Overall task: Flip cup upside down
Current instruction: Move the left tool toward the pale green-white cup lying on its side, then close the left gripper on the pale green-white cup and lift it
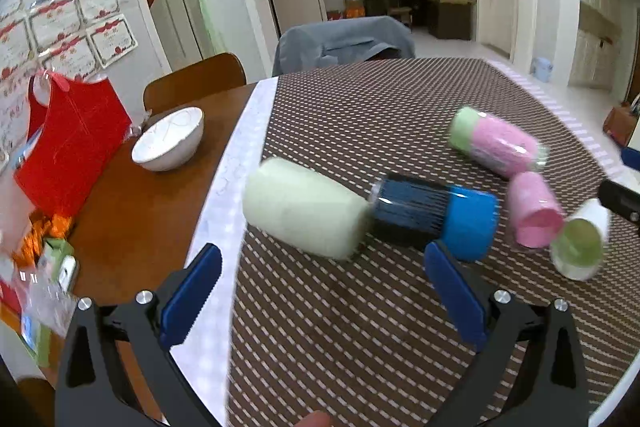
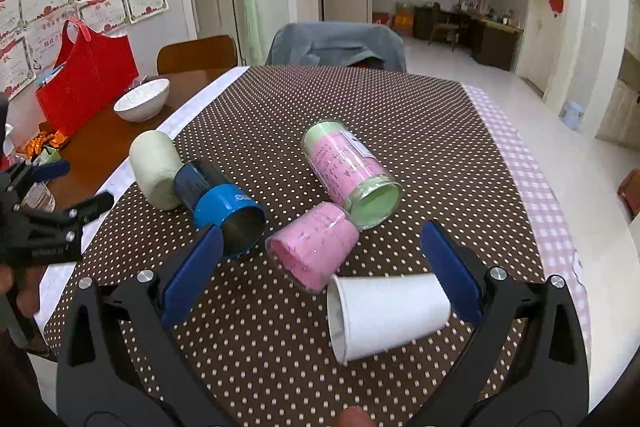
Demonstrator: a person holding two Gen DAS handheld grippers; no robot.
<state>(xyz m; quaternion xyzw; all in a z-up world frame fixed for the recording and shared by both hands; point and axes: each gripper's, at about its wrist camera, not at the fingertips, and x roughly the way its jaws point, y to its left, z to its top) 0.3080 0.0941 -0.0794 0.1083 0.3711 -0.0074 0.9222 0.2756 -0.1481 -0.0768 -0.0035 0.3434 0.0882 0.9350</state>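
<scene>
Left wrist view: the left gripper hangs over the brown dotted cloth on the counter, its blue fingers spread wide with nothing between them. Just ahead lies a pale green cup on its side, near the cloth's left edge, touching a blue cup that also lies on its side. Toward the right edge lie a pink cup, a pink and green tube and a white paper cup with a green inside. A white bowl and a red bag sit on the bare wood at the left.

Right wrist view: the right gripper has its fingers spread wide, holding nothing. The white paper cup lies on its side near the counter's front edge, just beside the right finger, though whether they touch is unclear. The pink cup lies just behind it, touching the pink and green tube. The blue cup and pale green cup lie toward the left edge, with the left gripper beyond them
</scene>
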